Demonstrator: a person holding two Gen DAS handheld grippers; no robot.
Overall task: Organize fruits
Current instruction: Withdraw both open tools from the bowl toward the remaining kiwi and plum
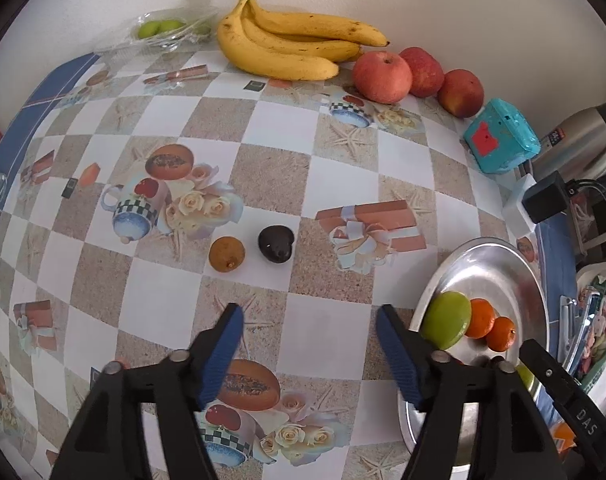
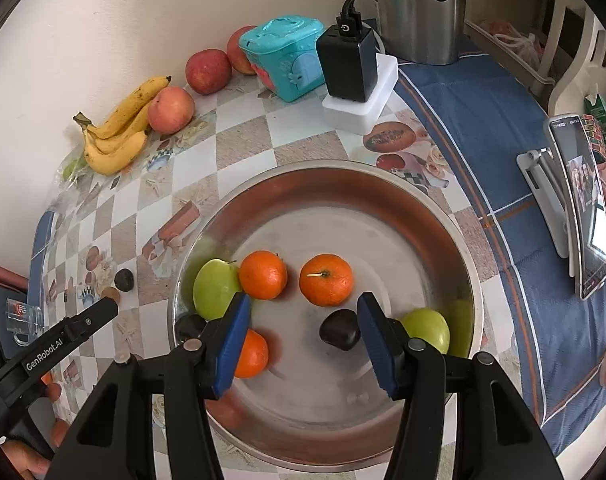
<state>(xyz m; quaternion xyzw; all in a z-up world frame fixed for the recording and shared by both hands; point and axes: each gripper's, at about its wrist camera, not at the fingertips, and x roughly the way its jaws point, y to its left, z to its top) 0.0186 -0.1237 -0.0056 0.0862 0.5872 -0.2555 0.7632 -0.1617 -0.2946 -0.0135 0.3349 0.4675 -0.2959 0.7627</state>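
My left gripper (image 1: 309, 316) hangs open over the checked tablecloth with nothing between its fingers. Just beyond it lie a round brown fruit (image 1: 227, 254) and a dark fruit (image 1: 276, 243). To its right stands the steel bowl (image 1: 499, 256) with a green apple (image 1: 447, 320) and two oranges (image 1: 481, 318). My right gripper (image 2: 303, 308) is open above the bowl (image 2: 323, 170). Below it lie three oranges (image 2: 327, 280), two green apples (image 2: 215, 288) and a dark fruit (image 2: 340, 334) close to the right finger; the pads are not pressing on it.
Bananas (image 1: 291, 40) and three red apples (image 1: 381, 76) rest against the back wall, beside a teal box (image 1: 503, 136). A clear container of green fruit (image 1: 163, 28) is at the back left. A black charger (image 2: 345, 64), a steel kettle (image 2: 419, 12) and a phone on a stand (image 2: 583, 208) are right of the bowl.
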